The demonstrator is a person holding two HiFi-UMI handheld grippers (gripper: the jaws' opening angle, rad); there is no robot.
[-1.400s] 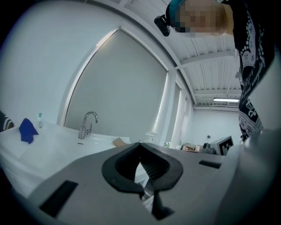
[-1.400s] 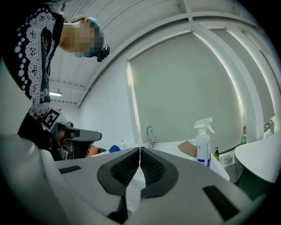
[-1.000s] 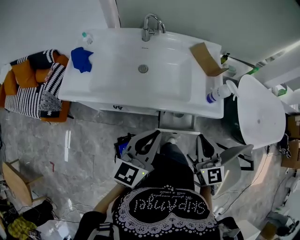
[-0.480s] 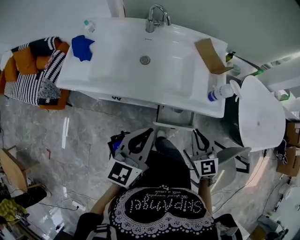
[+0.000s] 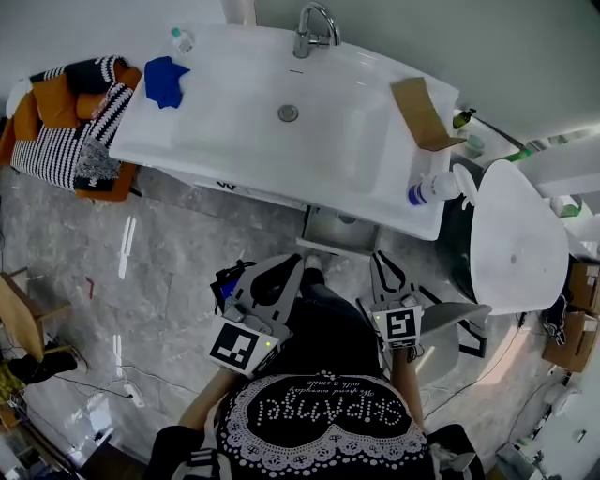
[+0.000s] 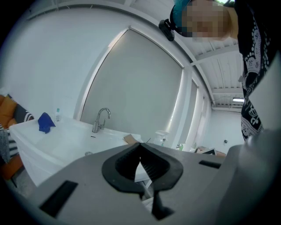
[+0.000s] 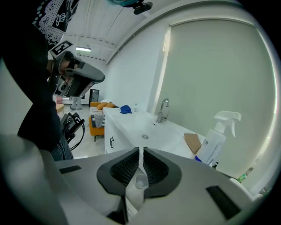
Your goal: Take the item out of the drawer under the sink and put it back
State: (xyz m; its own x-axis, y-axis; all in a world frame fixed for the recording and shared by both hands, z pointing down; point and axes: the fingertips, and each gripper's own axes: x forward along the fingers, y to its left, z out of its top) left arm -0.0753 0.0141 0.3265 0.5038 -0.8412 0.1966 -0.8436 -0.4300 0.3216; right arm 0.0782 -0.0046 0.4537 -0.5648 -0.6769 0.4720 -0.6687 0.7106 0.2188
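Observation:
A drawer (image 5: 339, 231) stands pulled out a little under the white sink (image 5: 225, 131); only its grey inside shows, and I see no item in it. My left gripper (image 5: 302, 266) hovers in front of the drawer, pointing at it, jaws shut (image 6: 140, 145) and empty. My right gripper (image 5: 378, 256) is beside it, close to the drawer's right corner, jaws shut (image 7: 140, 150) with only a hairline slit between the pads. Nothing is held in either gripper. The person's dark top hides both hands in the head view.
On the sink lie a blue cloth (image 5: 166, 80), a small bottle (image 5: 181, 39), a cardboard piece (image 5: 427, 114) and a spray bottle (image 5: 436, 187), behind the faucet (image 5: 312, 28). A white round fixture (image 5: 516, 234) stands right; an orange seat with striped cushions (image 5: 66, 122) left. Grey tile floor below.
The sink has slid upward in the head view and more of the drawer shows. Both grippers sit a little further left, and the right one has come closer to the drawer.

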